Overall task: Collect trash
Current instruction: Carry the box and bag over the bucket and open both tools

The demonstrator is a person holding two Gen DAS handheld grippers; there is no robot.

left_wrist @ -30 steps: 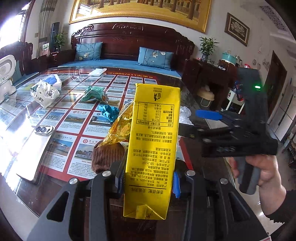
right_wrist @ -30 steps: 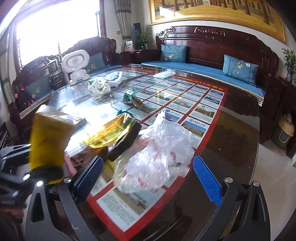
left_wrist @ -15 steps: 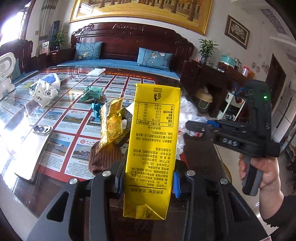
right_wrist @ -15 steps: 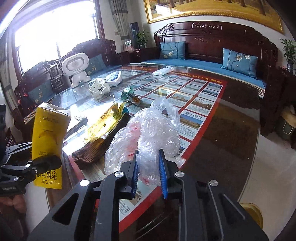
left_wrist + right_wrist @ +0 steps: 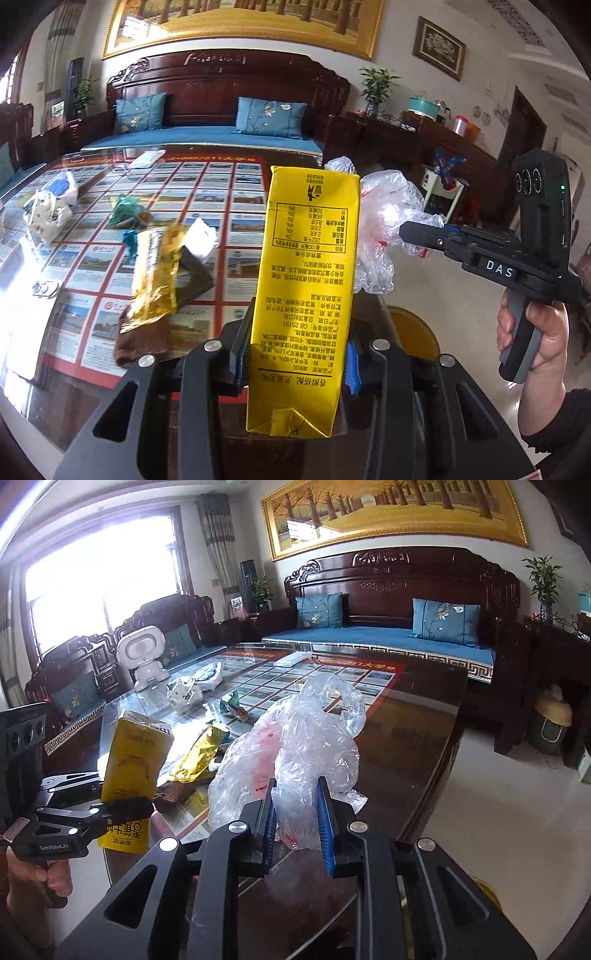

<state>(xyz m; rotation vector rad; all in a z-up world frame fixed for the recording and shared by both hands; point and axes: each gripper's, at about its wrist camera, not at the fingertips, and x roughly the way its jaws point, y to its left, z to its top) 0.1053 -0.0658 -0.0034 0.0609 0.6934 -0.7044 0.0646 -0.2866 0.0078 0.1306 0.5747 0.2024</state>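
Note:
A tall yellow drink carton (image 5: 306, 295) stands upright between the blue pads of my left gripper (image 5: 293, 360), which is shut on its lower half. The carton (image 5: 133, 757) and the left gripper (image 5: 125, 806) also show at the left of the right wrist view. My right gripper (image 5: 297, 812) is shut on a crumpled clear plastic bag (image 5: 295, 738) with red print, held above the glass-topped table (image 5: 424, 720). From the left wrist view, the bag (image 5: 384, 221) hangs off the right gripper (image 5: 417, 230) just right of the carton.
On the table lie a gold wrapper (image 5: 155, 280) over a brown piece (image 5: 136, 339), a green wrapper (image 5: 127, 212) and a white bag (image 5: 44, 216). A white robot toy (image 5: 144, 657) stands at the far left. A yellow bin (image 5: 410, 328) sits on the floor past the table's edge.
My right gripper went from wide open around the plastic bag to shut on it, then lifted it off the table. Both hands moved back and a little up, the carton still held.

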